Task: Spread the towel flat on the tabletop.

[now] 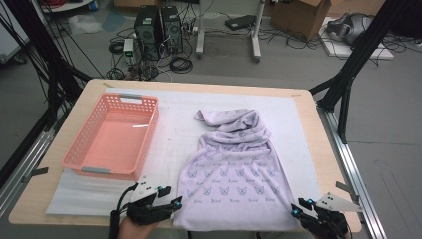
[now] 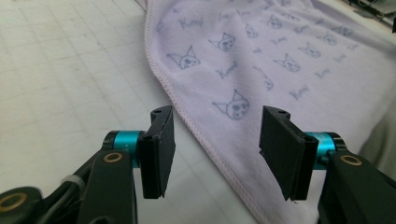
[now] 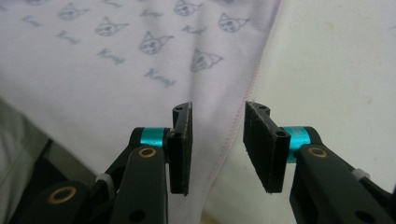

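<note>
A lilac cloth (image 1: 231, 169) printed with small cat faces lies spread on the white mat (image 1: 176, 124), its far end bunched into folds. My left gripper (image 1: 171, 195) sits at the cloth's near left corner. In the left gripper view its jaws (image 2: 215, 135) stand open, and the cloth's stitched hem (image 2: 196, 126) runs on the mat below the gap, apart from both pads. My right gripper (image 1: 297, 207) is at the near right corner. Its jaws (image 3: 217, 130) are open too, with the cloth's hem (image 3: 238, 116) lying under the gap and nothing pinched.
A pink plastic basket (image 1: 149, 137) stands empty on the left of the mat. The wooden table (image 1: 308, 129) ends just right of the cloth. Beyond the far edge are computer towers (image 1: 159, 30), cables and black frame struts on the floor.
</note>
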{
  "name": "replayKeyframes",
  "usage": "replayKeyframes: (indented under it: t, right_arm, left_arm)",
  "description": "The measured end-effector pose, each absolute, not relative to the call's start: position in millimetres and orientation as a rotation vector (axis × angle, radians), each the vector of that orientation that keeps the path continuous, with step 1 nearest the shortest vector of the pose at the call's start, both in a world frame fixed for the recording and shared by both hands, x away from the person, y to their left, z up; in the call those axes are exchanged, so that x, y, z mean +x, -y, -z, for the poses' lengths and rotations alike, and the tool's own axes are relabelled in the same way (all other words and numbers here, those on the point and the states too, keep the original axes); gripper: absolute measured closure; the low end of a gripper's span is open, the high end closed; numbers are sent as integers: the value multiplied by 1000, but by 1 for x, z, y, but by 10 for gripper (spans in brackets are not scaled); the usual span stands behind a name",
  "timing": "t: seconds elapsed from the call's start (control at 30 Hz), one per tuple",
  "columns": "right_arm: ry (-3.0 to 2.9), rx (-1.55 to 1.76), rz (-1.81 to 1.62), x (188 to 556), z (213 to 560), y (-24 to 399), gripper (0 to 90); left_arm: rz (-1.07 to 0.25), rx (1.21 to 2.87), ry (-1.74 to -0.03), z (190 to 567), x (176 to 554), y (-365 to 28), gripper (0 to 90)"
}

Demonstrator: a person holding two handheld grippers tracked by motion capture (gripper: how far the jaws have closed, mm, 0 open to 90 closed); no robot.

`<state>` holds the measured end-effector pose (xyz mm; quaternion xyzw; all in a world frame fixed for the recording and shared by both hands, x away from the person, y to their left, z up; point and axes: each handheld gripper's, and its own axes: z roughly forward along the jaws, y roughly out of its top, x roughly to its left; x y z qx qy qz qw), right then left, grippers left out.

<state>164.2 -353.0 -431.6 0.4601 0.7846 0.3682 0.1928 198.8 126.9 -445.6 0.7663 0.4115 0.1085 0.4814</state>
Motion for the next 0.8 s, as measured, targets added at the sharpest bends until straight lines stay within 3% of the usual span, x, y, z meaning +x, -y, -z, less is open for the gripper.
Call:
replayKeyframes:
  t: [0.1,0.13,0.2,0.23,0.27,0.3,0.57,0.7,0.8]
  right_arm:
    - [-2205,1303,-1009,173,437,350,621]
    - [-2204,1311,-1000,175,439,349,621]
    - [-2197,1314,-994,180,440,348,618]
    - [-2197,1314,-994,180,440,348,618]
    - [-2194,1318,-996,181,441,348,614]
    - [-2192,1321,-994,183,441,348,608]
    - [-2172,1335,-1034,188,439,344,596]
    - [-2193,1322,-1030,194,441,335,596]
    - [-2233,1301,-1016,199,444,323,643]
  left_arm:
    - [-250,1920,-1000,453,206,-112,482]
    - [-330,1966,-987,454,203,-102,505]
    - [-392,1998,-978,454,201,-99,697]
    - [-419,2013,-964,453,200,-98,697]
    - [-397,2022,-951,452,199,-97,824]
    - [-411,2028,-950,452,197,-96,852]
    - [-348,2050,-953,448,156,-141,863]
    - [-326,2053,-924,449,148,-147,860]
    - [-304,2029,-920,450,152,-146,820]
